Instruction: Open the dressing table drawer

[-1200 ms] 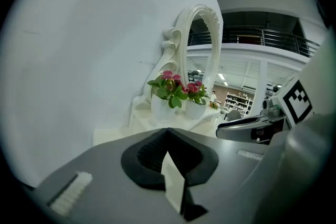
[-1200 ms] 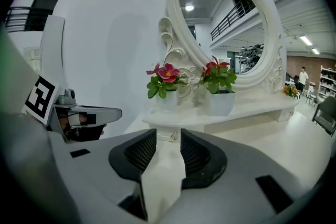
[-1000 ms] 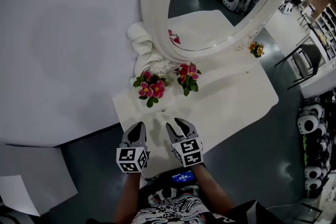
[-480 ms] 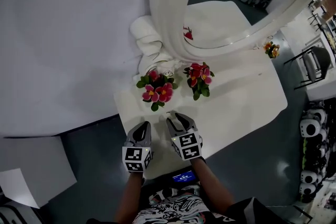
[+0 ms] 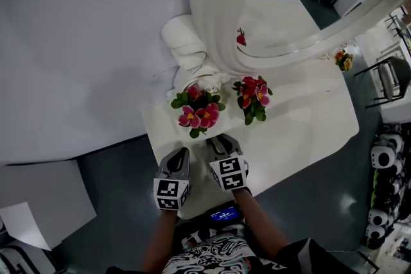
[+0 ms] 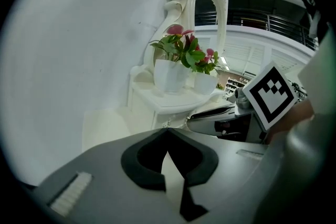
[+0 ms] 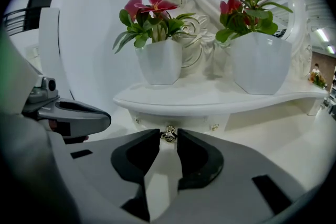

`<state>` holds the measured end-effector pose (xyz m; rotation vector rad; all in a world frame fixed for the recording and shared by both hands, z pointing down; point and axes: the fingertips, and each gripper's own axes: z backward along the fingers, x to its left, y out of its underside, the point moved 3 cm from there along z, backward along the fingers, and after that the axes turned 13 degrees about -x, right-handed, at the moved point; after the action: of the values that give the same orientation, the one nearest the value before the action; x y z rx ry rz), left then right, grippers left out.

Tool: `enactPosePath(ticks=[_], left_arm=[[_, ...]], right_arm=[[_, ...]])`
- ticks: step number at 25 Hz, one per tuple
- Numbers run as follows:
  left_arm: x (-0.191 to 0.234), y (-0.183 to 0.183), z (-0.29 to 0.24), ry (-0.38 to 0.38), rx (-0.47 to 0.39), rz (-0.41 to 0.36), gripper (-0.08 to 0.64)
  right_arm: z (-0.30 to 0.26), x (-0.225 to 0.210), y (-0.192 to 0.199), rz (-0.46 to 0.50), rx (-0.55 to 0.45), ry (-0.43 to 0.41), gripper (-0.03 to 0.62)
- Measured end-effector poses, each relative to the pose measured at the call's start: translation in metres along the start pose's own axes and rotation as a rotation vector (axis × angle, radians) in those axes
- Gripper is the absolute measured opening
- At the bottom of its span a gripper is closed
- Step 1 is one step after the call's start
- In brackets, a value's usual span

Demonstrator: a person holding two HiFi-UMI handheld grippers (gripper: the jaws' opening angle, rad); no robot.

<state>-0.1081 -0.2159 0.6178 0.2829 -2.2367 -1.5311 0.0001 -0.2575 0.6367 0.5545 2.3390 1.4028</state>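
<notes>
The white dressing table (image 5: 308, 119) carries two flower pots. Its drawer front (image 7: 191, 124) shows under the tabletop edge in the right gripper view, with a small brass knob (image 7: 168, 135) in the middle. My right gripper (image 7: 168, 136) is at that knob; its jaws are closing, with the knob between the fingertips and slim gaps on both sides. In the head view the right gripper (image 5: 218, 142) hangs over the table's front edge. Just left of it, my left gripper (image 5: 180, 154) is off the knob; its fingertips meet (image 6: 167, 129) with nothing between them.
Two white pots of pink flowers (image 5: 199, 113) (image 5: 255, 97) stand on the tabletop close behind the drawer. An oval mirror in a carved white frame (image 5: 218, 22) rises behind them. Dark floor (image 5: 115, 170) lies left of the table, and a chair (image 5: 392, 77) stands at far right.
Both grippers have come down and back to the table's front edge. The right gripper's jaws have narrowed.
</notes>
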Motion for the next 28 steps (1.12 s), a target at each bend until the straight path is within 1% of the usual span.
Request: enactPosePath(ticks=[5, 15, 24, 28], left_arm=[[0.004, -0.001, 0.001, -0.014, -0.009, 0.001, 0.002], [0.005, -0.008, 0.014, -0.050, -0.063, 0.054, 0.002], [0.000, -0.010, 0.019, -0.049, -0.072, 0.055, 0.002], [-0.003, -0.014, 0.020, -0.038, -0.083, 0.055, 0.002]], right_arm=[[0.004, 0.002, 0.003, 0.000, 0.000, -0.008, 0.103], [0.033, 0.009, 0.019, -0.008, 0.023, -0.007, 0.102], [0.057, 0.014, 0.030, -0.008, 0.043, -0.005, 0.103], [0.061, 0.014, 0.033, -0.035, 0.030, 0.007, 0.104]])
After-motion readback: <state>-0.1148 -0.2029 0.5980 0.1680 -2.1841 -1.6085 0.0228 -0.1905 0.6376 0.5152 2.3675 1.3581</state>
